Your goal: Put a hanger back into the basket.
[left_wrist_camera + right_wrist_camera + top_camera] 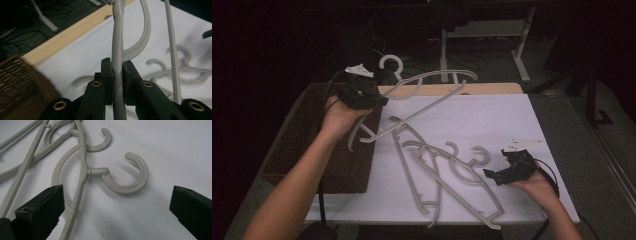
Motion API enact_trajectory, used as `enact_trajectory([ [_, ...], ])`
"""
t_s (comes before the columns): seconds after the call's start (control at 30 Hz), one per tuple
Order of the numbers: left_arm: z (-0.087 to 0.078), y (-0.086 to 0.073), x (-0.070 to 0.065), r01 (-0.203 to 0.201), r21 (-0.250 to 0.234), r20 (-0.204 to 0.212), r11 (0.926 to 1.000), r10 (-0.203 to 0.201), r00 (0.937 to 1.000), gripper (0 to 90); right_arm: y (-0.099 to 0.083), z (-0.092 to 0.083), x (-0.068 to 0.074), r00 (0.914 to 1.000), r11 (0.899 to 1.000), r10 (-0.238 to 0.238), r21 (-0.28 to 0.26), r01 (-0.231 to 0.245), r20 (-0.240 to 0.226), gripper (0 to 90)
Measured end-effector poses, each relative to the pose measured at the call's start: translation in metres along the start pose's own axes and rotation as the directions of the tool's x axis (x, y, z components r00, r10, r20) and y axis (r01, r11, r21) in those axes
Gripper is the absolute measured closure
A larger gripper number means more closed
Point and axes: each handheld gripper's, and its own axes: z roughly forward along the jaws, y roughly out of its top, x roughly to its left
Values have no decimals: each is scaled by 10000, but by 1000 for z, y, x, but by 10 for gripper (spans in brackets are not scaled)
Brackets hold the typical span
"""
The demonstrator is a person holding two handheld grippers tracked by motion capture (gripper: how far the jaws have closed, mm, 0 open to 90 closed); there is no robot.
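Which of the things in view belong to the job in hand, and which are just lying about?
In the job:
- lifted hanger, clamped in the left gripper
- two hangers on the table, with the open right gripper beside them
- wicker basket

Lying about:
- white table frame behind
- floor cables

Your left gripper (pixel 379 100) sat at about ten o'clock, over the near corner of the brown wicker basket (pixel 302 145), clamped on a grey hanger (pixel 432 95) that hung in the air, its hook toward twelve o'clock and its bar slanting down toward the white table (pixel 522 120). Your right gripper (pixel 490 175) rested low at about four o'clock, jaws apart and pointing toward nine. Just beside it, at six o'clock, two more grey hangers (pixel 447 180) lay flat and overlapping.
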Motion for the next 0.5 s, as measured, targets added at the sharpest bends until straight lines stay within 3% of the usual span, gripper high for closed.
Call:
enact_trajectory([
  [0.3,-48,-38,44,382,-242,-850,9990,-401,9956,817,0,0,0,10000,10000,52,21,-52,54,0],
  [0.5,-76,-68,70,524,-128,-1639,9985,-538,9850,817,-1,-1,-1,9998,9999,147,-34,-147,140,0],
])
